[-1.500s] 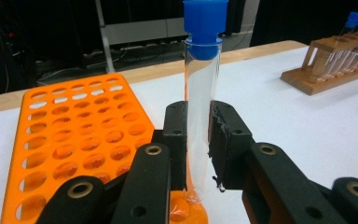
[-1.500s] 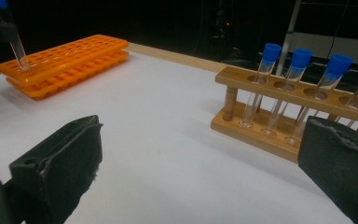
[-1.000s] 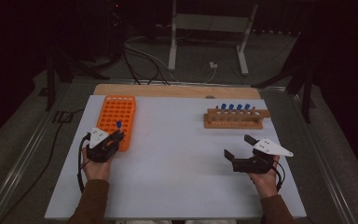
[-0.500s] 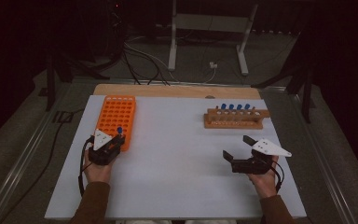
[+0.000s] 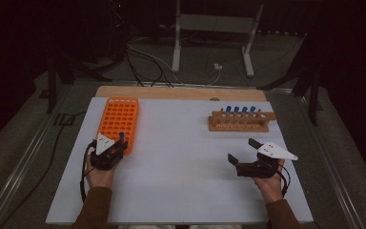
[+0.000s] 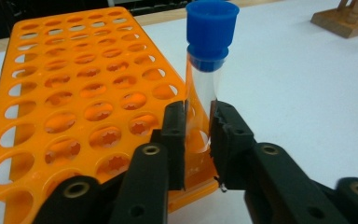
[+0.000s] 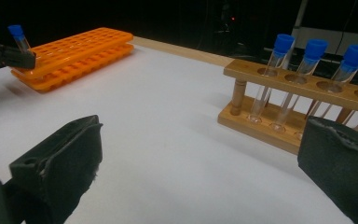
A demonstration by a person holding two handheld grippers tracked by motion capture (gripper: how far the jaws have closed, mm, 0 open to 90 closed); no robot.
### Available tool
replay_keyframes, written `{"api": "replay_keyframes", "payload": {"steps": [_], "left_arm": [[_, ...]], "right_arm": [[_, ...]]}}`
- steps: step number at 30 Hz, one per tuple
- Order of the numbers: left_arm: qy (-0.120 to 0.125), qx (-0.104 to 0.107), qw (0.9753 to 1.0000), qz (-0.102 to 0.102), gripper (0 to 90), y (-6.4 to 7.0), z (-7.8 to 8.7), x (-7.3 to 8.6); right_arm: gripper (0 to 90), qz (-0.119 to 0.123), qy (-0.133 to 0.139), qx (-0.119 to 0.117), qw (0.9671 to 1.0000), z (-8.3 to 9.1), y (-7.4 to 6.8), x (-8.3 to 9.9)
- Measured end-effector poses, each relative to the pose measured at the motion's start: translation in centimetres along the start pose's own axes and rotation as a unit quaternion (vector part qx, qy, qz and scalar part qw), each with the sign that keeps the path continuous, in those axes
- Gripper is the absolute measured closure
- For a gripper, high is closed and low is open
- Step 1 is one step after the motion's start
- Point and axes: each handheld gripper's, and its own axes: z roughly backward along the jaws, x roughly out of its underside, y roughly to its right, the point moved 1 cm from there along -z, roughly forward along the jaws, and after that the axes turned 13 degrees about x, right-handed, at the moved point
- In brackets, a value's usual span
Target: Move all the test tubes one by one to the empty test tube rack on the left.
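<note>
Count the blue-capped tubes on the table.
5: four stand in the wooden rack, and one tube is clamped in the left gripper at the orange rack's near corner.

Seeing white counter [image 5: 181,157] lying under everything, pale wooden board [image 5: 181,92] showing along its far edge. Noticing metal rails [image 5: 24,162] running down both sides of counter. Beyond far edge, grey stand legs [image 5: 178,43] standing on floor, white and dark cables [image 5: 143,57] trailing across it, small white plug [image 5: 218,67] lying near stand. Background staying too dark for me to make out.
</note>
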Motion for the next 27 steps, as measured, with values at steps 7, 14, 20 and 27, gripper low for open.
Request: {"api": "replay_keyframes", "payload": {"steps": [7, 14, 20, 27], "left_arm": [[0.02, -0.008, 0.9996, 0.016, 58.6, -0.1, 1.2, -0.3], [0.066, 0.026, 0.9963, 0.05, 45.1, 0.2, 4.1, -0.6], [0.07, 0.013, 0.9962, 0.049, 21.7, 0.7, 5.3, -0.6], [0.067, -0.007, 0.9967, 0.046, 1.5, 1.3, 6.8, -0.3]], "right_arm": [[0.0, -0.002, 0.0, 0.001, 1.0, 0.0, 0.0, -0.1], [0.0, -0.008, 0.0, 0.002, 1.0, -0.1, 0.2, -0.3], [0.0, -0.007, 0.0, 0.005, 1.0, -0.2, 0.2, -0.6], [0.0, -0.008, 0.001, 0.015, 0.9999, -0.4, 0.8, -1.3]]}}
